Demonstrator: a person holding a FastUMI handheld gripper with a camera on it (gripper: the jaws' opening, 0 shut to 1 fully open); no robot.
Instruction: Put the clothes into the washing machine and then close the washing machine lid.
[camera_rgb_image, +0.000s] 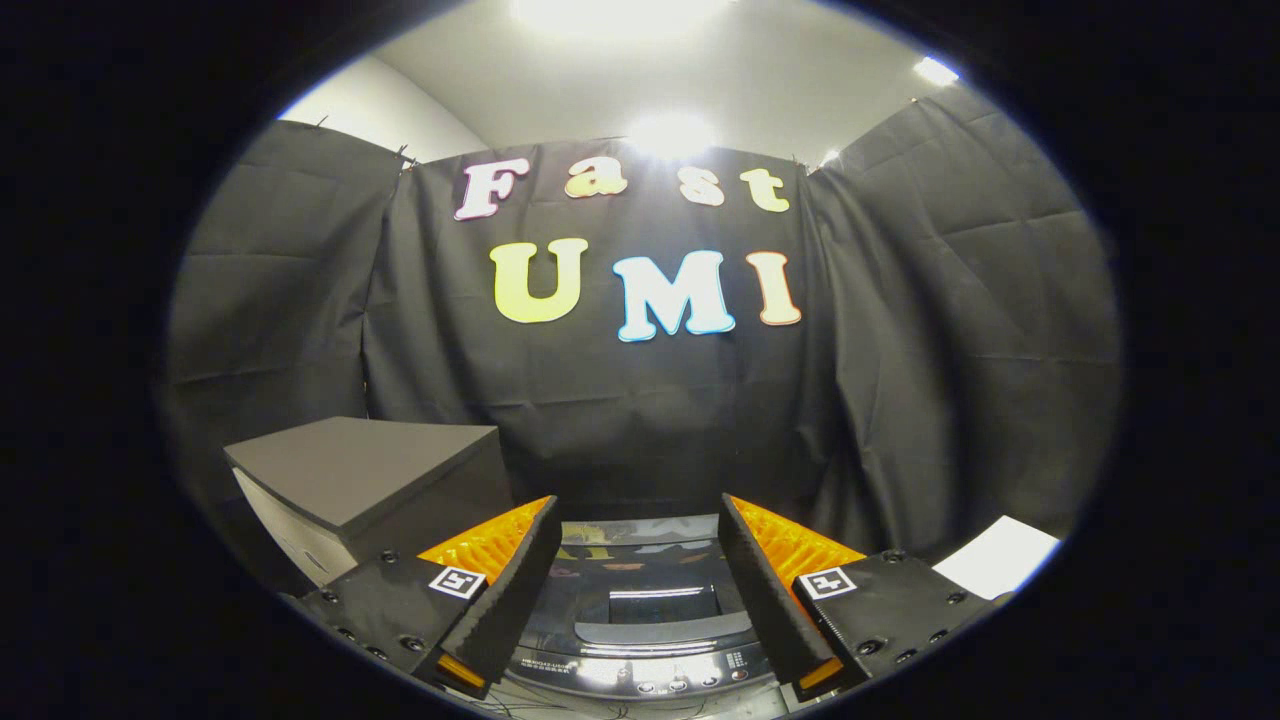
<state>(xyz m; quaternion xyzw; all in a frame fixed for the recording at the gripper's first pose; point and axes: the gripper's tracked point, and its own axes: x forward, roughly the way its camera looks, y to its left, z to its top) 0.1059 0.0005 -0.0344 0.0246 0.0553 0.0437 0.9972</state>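
A dark, glossy top-loading washing machine (640, 610) stands just ahead of and below my fingers, its lid lying flat and shut, with a control strip of buttons (660, 685) along its near edge. My gripper (637, 510) hovers above the machine with its jaws wide apart and nothing between them. No clothes are visible in this view.
A dark-topped box or cabinet (370, 480) stands to the left of the machine. A white flat sheet or surface (1000, 555) sits to the right. Black cloth walls close the booth behind and on both sides.
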